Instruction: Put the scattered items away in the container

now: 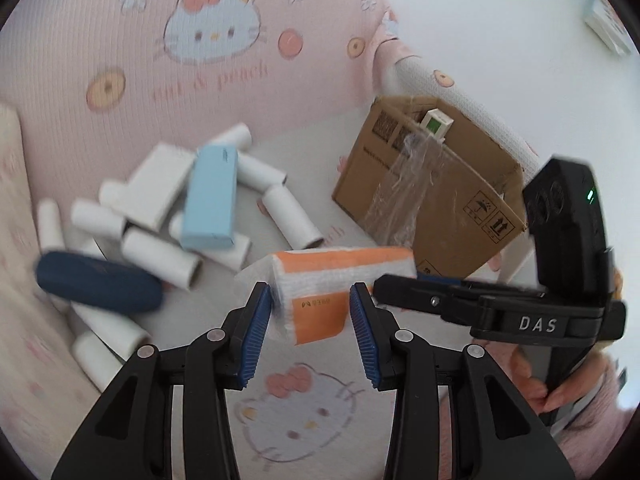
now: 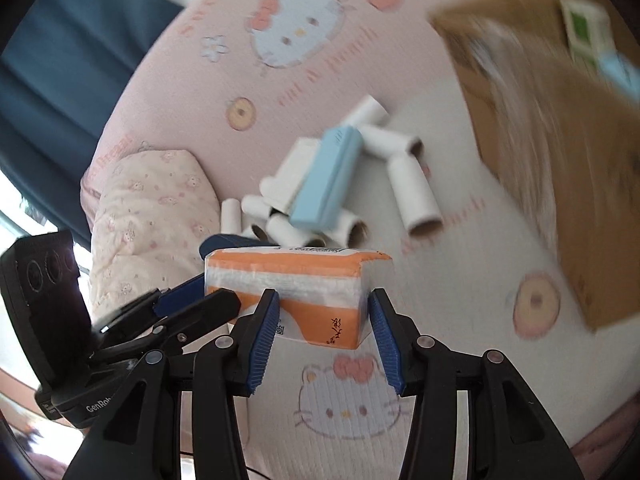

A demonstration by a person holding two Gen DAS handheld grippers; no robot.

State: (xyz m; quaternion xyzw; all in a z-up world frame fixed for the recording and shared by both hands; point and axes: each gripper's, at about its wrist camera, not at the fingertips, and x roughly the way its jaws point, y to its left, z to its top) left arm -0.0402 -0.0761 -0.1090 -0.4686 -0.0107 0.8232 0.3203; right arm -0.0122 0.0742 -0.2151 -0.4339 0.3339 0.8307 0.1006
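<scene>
Currently carrying orange-and-white soft tissue pack (image 1: 320, 280) at lower centre, left gripper (image 1: 310, 316) and right gripper (image 2: 322, 322) each pinching one end for level support; brown cardboard box (image 1: 432, 196) waiting upper right.

bright soft daylight, fisheye edge vignette, cardboard box (image 2: 560, 152) motion-blurred.

A bed (image 1: 120, 92) fills the room, covered with a pink cat-and-peach print sheet. A floral quilted pillow (image 2: 152, 208) lies along one edge. Behind it hang dark blue curtains (image 2: 72, 80), daylight showing beside them; a white wall (image 1: 500, 20) rises opposite.
</scene>
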